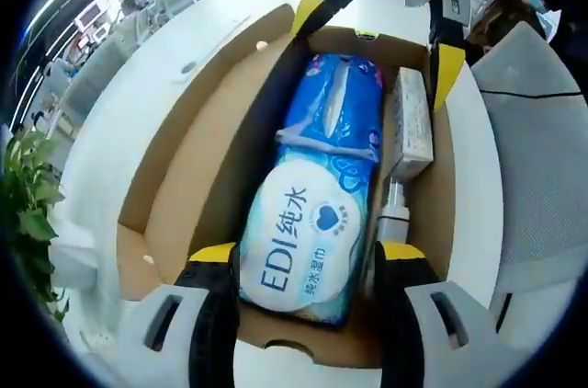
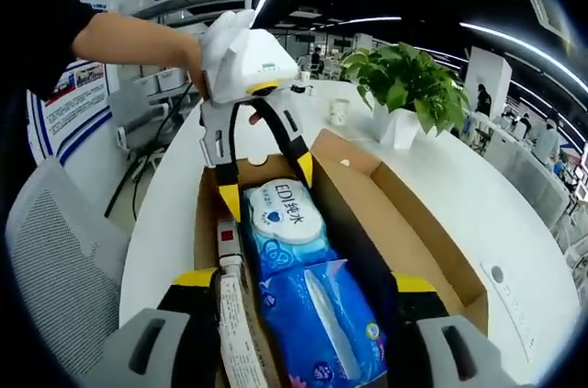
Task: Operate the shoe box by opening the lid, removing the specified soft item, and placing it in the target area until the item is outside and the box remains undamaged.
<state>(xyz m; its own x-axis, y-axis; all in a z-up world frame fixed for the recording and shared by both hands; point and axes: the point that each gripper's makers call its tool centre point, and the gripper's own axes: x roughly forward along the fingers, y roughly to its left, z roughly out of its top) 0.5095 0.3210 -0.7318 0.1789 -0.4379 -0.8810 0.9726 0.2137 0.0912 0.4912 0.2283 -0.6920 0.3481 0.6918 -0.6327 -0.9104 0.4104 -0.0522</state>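
The cardboard shoe box (image 1: pixel 443 195) lies on a white table with its lid (image 1: pixel 179 140) folded out flat beside it. Inside lies a soft blue-and-white wet-wipes pack (image 1: pixel 312 213), a slim white carton (image 1: pixel 412 121) and a small white bottle (image 1: pixel 393 204) alongside it. My left gripper (image 1: pixel 306 259) is open, its yellow-tipped jaws straddling the pack's white end. My right gripper (image 2: pixel 303 282) is open around the pack's (image 2: pixel 308 287) blue end and the carton (image 2: pixel 237 314). Each gripper faces the other: the right gripper (image 1: pixel 377 39), the left gripper (image 2: pixel 266 184) in a person's hand.
The round white table (image 1: pixel 110 140) extends past the lid (image 2: pixel 413 213). A potted plant (image 2: pixel 409 85) and a small cup (image 2: pixel 338 112) stand on it beyond the box. A grey mesh chair (image 2: pixel 55 250) sits close to the box's other side. Desks and people are far off.
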